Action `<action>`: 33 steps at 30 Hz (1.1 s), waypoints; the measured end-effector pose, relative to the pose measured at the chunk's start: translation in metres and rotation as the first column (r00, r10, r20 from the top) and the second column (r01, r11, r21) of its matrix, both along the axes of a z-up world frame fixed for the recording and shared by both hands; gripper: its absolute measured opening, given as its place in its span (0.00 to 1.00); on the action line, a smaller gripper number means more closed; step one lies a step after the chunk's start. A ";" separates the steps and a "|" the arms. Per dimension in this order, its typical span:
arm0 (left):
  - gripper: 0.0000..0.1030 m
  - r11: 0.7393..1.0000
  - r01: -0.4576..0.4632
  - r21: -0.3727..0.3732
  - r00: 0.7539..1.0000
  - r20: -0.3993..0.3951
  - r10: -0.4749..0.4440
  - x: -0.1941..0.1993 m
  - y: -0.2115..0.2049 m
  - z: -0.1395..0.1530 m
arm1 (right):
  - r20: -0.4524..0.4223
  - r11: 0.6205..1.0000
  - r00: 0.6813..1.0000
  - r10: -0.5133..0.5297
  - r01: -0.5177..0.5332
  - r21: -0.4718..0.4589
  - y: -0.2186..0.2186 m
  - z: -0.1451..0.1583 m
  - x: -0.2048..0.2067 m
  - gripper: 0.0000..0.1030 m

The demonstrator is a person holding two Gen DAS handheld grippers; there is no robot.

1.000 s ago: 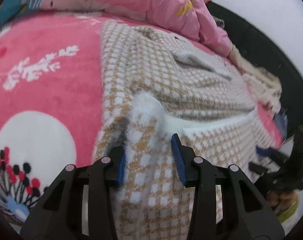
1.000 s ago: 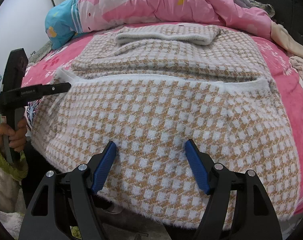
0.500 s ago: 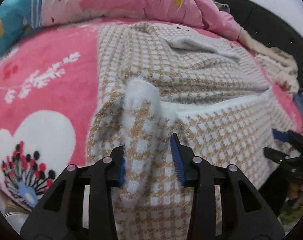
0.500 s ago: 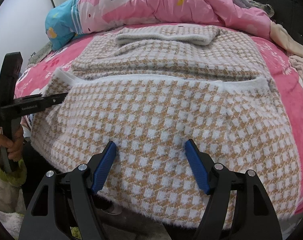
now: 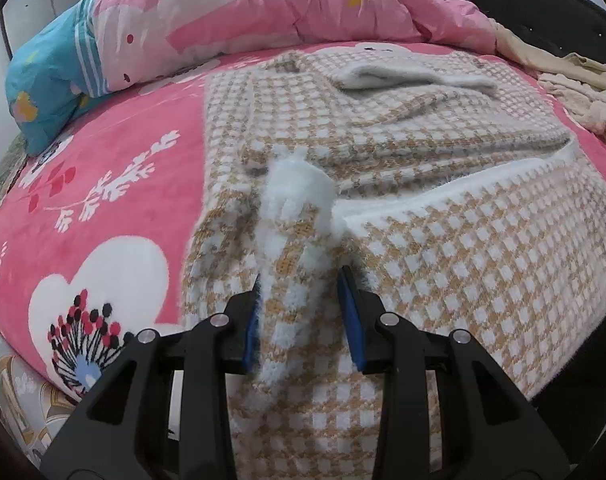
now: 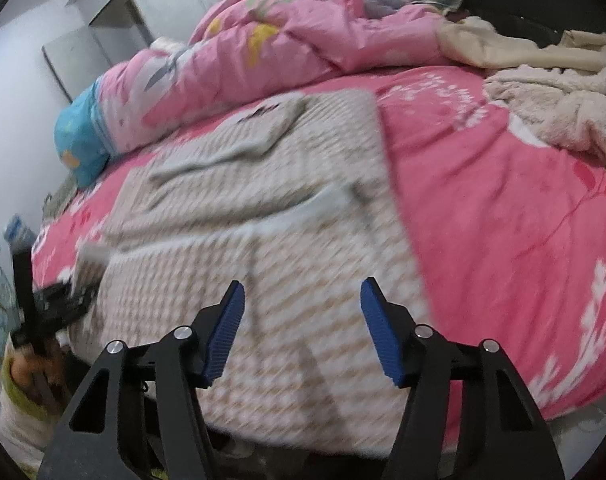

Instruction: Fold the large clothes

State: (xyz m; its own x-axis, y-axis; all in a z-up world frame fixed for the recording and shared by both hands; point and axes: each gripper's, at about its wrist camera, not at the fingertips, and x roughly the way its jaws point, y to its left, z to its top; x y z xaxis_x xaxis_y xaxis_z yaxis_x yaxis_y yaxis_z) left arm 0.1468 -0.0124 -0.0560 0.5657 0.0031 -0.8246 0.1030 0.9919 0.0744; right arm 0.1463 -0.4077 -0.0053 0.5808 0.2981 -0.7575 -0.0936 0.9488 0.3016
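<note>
Big change from a second ago is the right gripper (image 6: 301,320): it has swung off toward the right side of the bed, so its view now takes in a wide stretch of pink bedspread (image 6: 503,216) and the cream clothes pile (image 6: 543,92) at the far edge, where before it faced the checked garment (image 6: 263,248) head-on. Its jaws are spread wide with nothing between them, same as before, hovering over the near edge of the garment. That whole view is motion-smeared, so the check pattern and the folds are mush there.

The left gripper (image 5: 303,312) has pulled round to a more centered look at the bed. It's still clamped on a bunched ridge of the garment (image 5: 443,240), with the fluffy white underside (image 5: 299,188) sticking up just past the blue pads (image 5: 351,320). The left pad is mostly buried in fabric.

The garment lies spread across the bed, partly folded, its near portion draped over the bed edge. The pink duvet (image 5: 303,0) and blue pillow (image 5: 51,76) sit heaped behind it. In the right view the left gripper (image 6: 51,304) is only a dark blur at the left edge, and the hand (image 6: 27,368) holding it is half cut off.
</note>
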 end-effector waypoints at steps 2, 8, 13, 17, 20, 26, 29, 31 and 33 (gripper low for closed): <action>0.32 1.000 -0.009 0.002 1.000 -0.005 0.009 0.000 -0.001 0.000 | -0.005 1.000 1.000 0.010 -0.010 0.006 -0.002 -0.001 0.014 0.57; 0.32 1.000 -0.029 0.002 0.999 -0.015 0.029 0.001 -0.001 0.000 | -0.070 0.996 0.997 0.034 -0.027 0.090 -0.002 -0.017 0.057 0.57; 0.32 1.000 -0.028 0.006 0.999 -0.019 0.028 0.002 -0.001 -0.001 | -0.115 0.989 0.993 0.034 -0.017 0.145 -0.007 -0.028 0.053 0.57; 0.32 1.000 -0.027 0.004 0.999 -0.020 0.028 0.002 0.000 -0.001 | -0.131 0.988 0.991 0.038 -0.017 0.152 -0.008 -0.027 0.043 0.58; 0.32 1.000 -0.029 0.004 0.999 -0.014 0.029 0.002 -0.001 -0.001 | -0.140 0.987 0.989 0.041 -0.018 0.160 -0.007 -0.026 0.041 0.62; 0.32 1.000 -0.029 0.004 0.999 -0.013 0.029 0.002 -0.001 -0.001 | -0.148 0.989 0.988 0.048 -0.026 0.148 -0.003 -0.026 0.048 0.68; 0.32 1.000 -0.028 0.005 1.000 -0.013 0.028 0.002 -0.001 -0.001 | -0.149 0.990 0.988 0.050 -0.029 0.139 0.000 -0.026 0.051 0.71; 0.32 1.000 -0.028 0.006 1.000 -0.013 0.028 0.002 -0.001 -0.001 | -0.150 0.990 0.987 0.050 -0.029 0.137 0.001 -0.027 0.053 0.71; 0.32 1.000 -0.028 0.006 1.000 -0.012 0.028 0.002 -0.001 -0.001 | -0.151 0.990 0.987 0.050 -0.029 0.138 0.002 -0.028 0.053 0.71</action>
